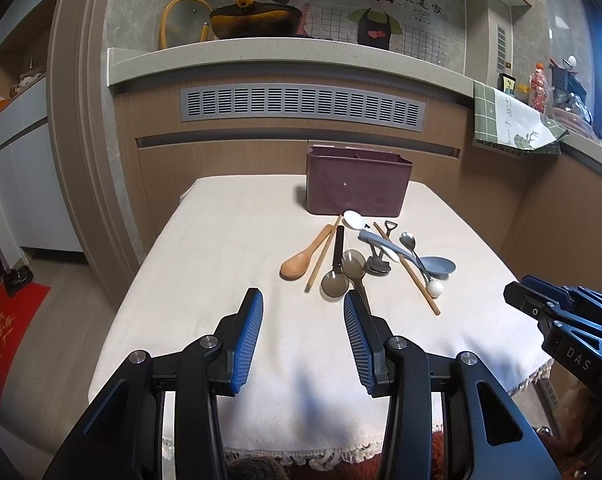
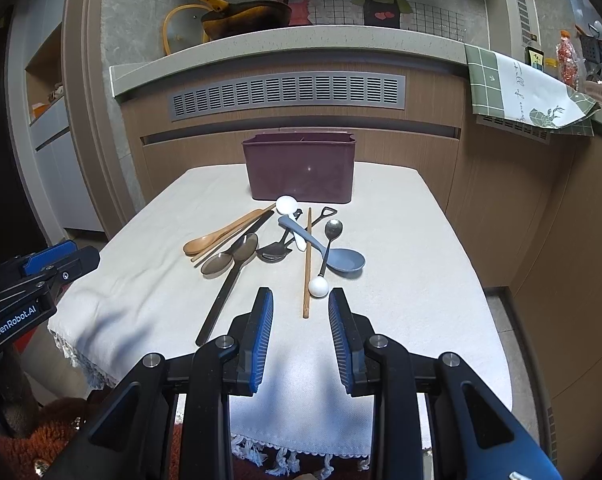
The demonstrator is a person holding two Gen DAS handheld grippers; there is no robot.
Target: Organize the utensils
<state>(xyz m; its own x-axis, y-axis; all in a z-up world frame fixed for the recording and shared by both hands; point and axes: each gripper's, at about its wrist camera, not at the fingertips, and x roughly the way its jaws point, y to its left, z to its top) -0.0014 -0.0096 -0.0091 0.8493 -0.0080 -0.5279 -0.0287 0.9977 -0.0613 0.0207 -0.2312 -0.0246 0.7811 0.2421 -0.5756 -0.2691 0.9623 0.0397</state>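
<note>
Utensils (image 2: 277,248) lie in a heap mid-table, just in front of the maroon bin (image 2: 301,172) on the white cloth (image 2: 401,300). Your left gripper (image 1: 303,336) and right gripper (image 2: 300,336) both hover spread apart, nothing between them.

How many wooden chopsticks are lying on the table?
2. One chopstick lies beside the wooden spoon. The second chopstick passes under the blue spoon. More could be hidden inside the holder.

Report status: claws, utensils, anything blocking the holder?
Left claw open, empty. Right claw open, empty. Utensils all loose on cloth before purple holder. Path clear.
</note>
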